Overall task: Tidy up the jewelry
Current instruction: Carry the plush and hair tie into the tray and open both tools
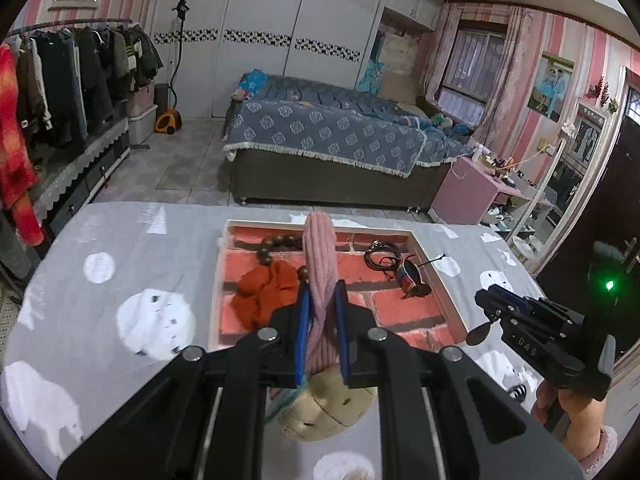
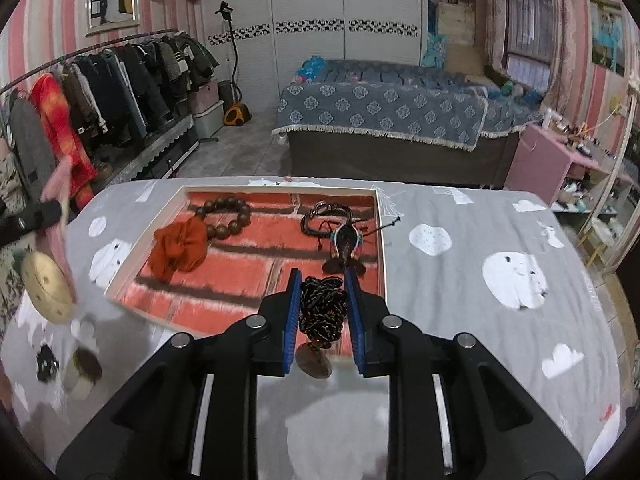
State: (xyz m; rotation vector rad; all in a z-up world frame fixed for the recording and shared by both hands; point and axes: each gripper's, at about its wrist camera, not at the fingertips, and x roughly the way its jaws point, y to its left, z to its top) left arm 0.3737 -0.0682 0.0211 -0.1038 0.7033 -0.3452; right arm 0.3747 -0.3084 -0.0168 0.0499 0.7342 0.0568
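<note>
In the left wrist view my left gripper (image 1: 322, 292) is shut on a pink ribbed fabric band (image 1: 318, 248) above the near edge of a white-rimmed tray (image 1: 440, 268) lined with a red brick pattern. A beige round disc (image 1: 324, 408) hangs below the band. In the right wrist view my right gripper (image 2: 322, 280) is shut on a dark braided cord (image 2: 324, 308) with a brown pendant (image 2: 314, 354), over the tray's (image 2: 382, 240) near right corner. In the tray lie an orange scrunchie (image 2: 180, 250), a wooden bead bracelet (image 2: 228, 216), a dark cord bracelet (image 2: 326, 216) and a colourful piece (image 2: 346, 240).
The tray sits on a grey table cover with white shapes (image 2: 512, 276). Small blurred items (image 2: 82, 364) lie on the cover left of the right gripper. Beyond the table stand a bed (image 1: 328, 136), a clothes rack (image 1: 60, 80) at left and a pink cabinet (image 1: 468, 188) at right.
</note>
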